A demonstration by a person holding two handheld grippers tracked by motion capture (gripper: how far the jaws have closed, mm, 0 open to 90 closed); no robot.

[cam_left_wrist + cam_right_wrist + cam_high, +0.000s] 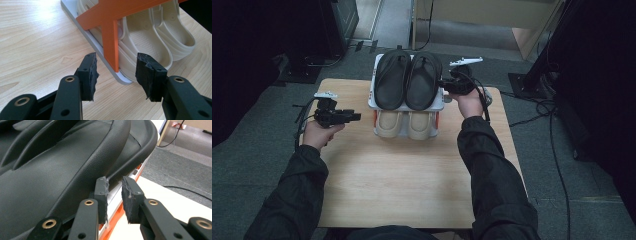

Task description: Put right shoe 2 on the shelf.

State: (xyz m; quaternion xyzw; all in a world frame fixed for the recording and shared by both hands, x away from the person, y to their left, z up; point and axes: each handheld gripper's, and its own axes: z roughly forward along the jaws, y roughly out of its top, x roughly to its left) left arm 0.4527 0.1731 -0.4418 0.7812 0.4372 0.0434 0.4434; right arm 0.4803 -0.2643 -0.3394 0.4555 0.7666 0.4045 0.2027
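- The room: grey carpet floor (257, 165) round the table, dark at both sides, black cables (557, 150) trailing on the right, pale wooden furniture (492, 12) at the far end.
- The table (397, 185): light wood-grain top, bare on the person's side; the rack sits at its far middle edge.
- The person: dark sleeves (492, 165) come in from the bottom, one hand on each gripper.
- The shoe rack (373, 95): two tiers, white shelves, orange side struts; in the left gripper view an orange strut (110, 42) meets the white base. No brand, label or writing can be read on it or on the shoes.
- The black sandals (407, 80): a pair, side by side on the top shelf, smooth matte uppers with broad straps.
- The cream clogs (407, 124): a pair on the lower shelf, toes towards the person, ribbed along the sides.
- The right tongs (446, 85): at the right edge of the top shelf, just beside the right black sandal; in the right gripper view (114, 197) the jaws stand slightly apart, gripping nothing, tips near the sandal's sole rim.
- The left tongs (357, 117): over the table left of the rack, pointing at it; in the left gripper view (116, 75) the jaws are wide apart, empty, near the rack's base corner.
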